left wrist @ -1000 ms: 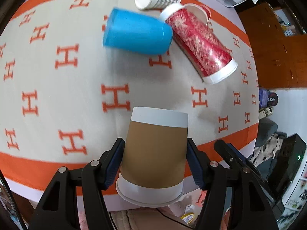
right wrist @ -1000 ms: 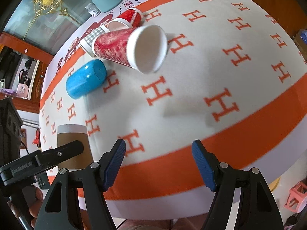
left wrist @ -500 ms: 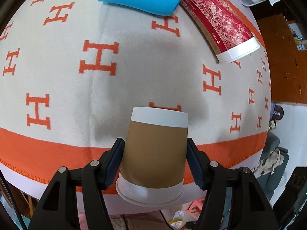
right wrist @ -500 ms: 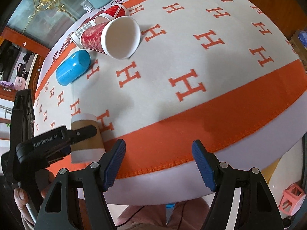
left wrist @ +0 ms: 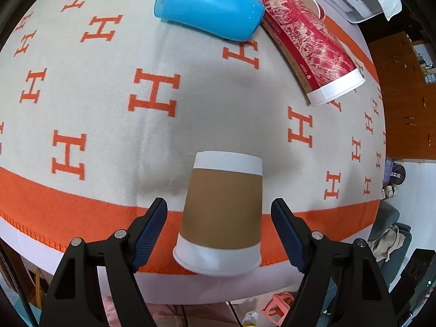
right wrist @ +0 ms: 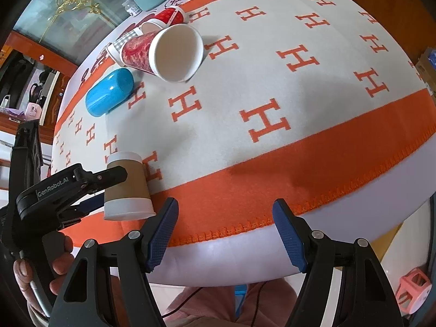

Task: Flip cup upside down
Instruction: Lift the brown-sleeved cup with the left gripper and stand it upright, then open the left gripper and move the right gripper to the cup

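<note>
Brown paper cup (left wrist: 222, 212) sat upside down, wide rim down, on the orange border of the H-pattern blanket (left wrist: 109, 87) covering the tabletop, near the front edge. Left hand-held gripper (left wrist: 219, 229) was spread: gaps visible between both blue pads and the cup wall, so it straddled the cup without touching. Same in the right wrist view: cup (right wrist: 128, 188) standing free, left hand-held gripper (right wrist: 81, 188) alongside it, person's fingers (right wrist: 58, 261) wrapped on the handle.

Right hand-held gripper (right wrist: 224, 231) was spread wide and empty, hanging off the tabletop's front edge, to the right of the brown cup.

Relative to the brown cup, further back on the blanket: blue tumbler (left wrist: 209, 13) on its side; red patterned paper cup (left wrist: 310, 49) on its side just right of the tumbler and touching it, mouth facing the front-right. Behind those, a checked cup (right wrist: 120, 45) and a small red cup (right wrist: 170, 16), partly hidden.
</note>
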Tool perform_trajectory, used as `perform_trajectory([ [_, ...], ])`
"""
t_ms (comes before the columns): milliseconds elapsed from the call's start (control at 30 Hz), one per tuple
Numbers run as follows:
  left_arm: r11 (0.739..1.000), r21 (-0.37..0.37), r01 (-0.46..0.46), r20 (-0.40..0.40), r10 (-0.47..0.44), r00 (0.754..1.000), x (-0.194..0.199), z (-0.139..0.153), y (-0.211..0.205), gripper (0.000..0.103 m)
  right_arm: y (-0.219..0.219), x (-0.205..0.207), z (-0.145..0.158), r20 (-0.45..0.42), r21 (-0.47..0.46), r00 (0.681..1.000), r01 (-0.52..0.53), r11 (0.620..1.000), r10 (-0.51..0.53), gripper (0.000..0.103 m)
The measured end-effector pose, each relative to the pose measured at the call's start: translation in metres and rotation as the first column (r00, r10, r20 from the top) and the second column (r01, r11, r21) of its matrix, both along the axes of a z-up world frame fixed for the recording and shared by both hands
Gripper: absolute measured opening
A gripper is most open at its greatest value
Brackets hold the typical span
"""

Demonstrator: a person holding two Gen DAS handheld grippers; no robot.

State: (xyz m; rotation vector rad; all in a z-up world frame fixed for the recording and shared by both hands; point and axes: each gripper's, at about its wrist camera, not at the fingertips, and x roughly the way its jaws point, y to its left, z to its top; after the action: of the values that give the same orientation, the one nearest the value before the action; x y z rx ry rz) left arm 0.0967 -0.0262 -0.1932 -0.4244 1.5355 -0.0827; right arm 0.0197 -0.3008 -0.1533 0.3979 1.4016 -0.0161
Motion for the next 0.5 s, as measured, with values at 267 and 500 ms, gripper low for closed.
perform_trajectory([
  [267,0.999,0.031,0.042,0.049,-0.043,0.998,-0.01,0.031,0.007,0.077,0.012,0.002,0.01,0.02,0.02,0.999,-0.041,0.999,0.041,0.073],
  [500,0.992,0.079,0.098,0.095,-0.105,0.99,-0.028,0.061,0.025,0.077,0.031,0.006,0.024,0.04,0.048,0.995,-0.091,0.995,0.089,0.073],
])
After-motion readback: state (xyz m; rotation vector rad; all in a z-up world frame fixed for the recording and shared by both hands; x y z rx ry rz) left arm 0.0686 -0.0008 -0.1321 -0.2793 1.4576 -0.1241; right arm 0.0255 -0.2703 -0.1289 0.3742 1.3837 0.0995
